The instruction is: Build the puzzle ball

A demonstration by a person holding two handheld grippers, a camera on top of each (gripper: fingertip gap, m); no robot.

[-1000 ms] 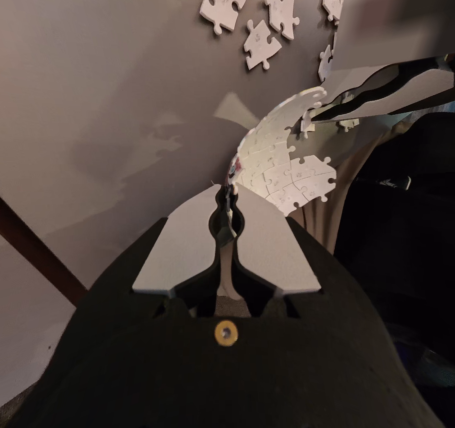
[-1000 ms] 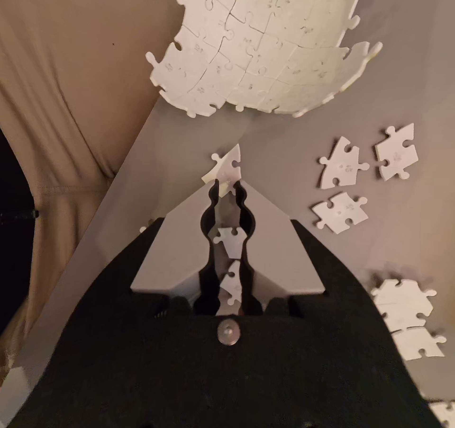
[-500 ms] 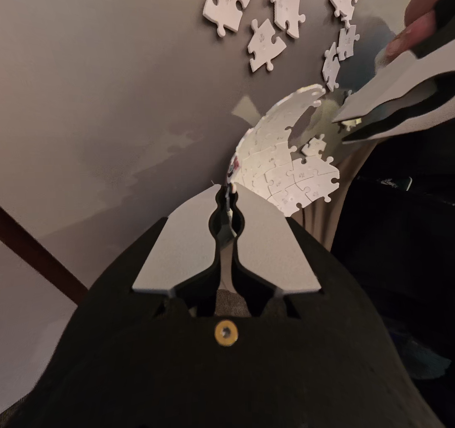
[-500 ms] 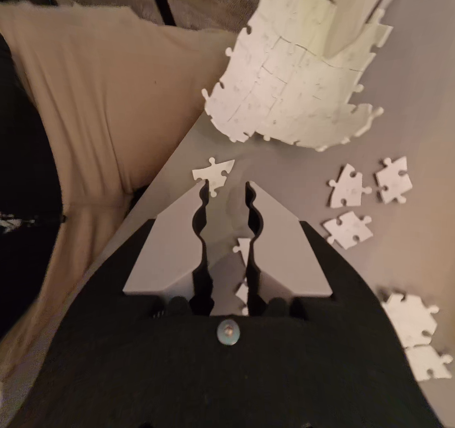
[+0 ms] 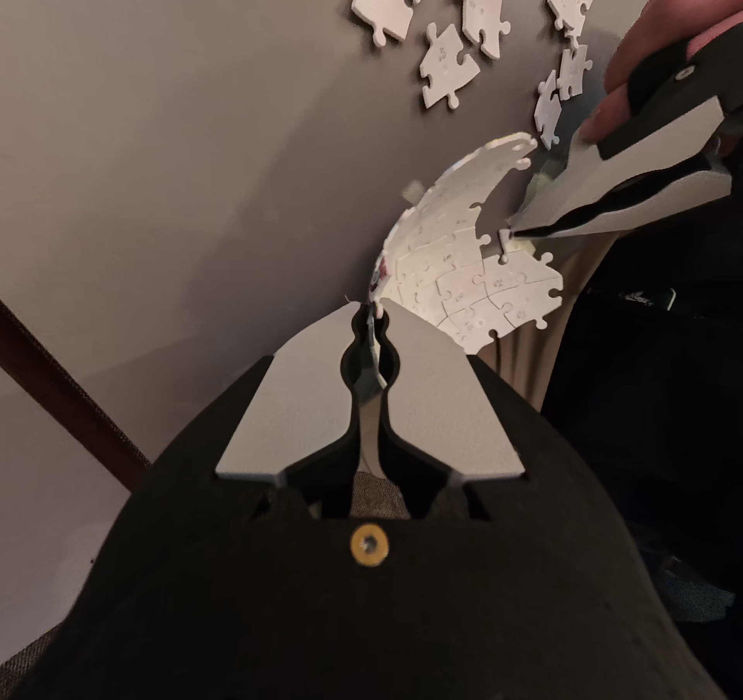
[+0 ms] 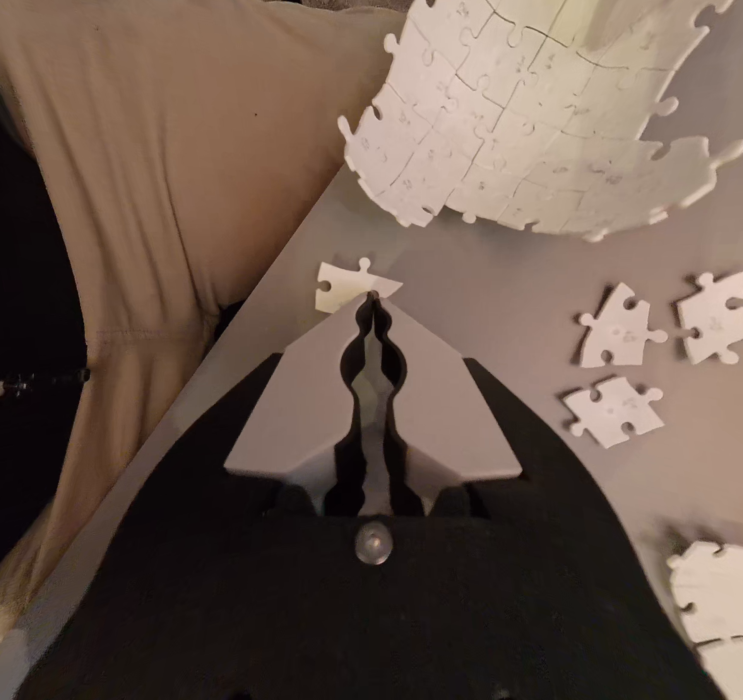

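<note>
Shell (image 5: 478, 270) of the part-built puzzle ball hangs above the near edge of the grey worktop (image 5: 201, 117), my left gripper (image 5: 370, 310) clenched on its lower rim, open white inside turned toward my right gripper (image 6: 374, 298). That one's jaws are pinched on a single loose piece (image 6: 345, 286), long axis crosswise to the jaws, with the shell's ragged rim just up and to the right. I judge the right side the nearer one to seat it. No containers show; spare pieces (image 6: 615, 330) lie flat on the worktop.
</note>
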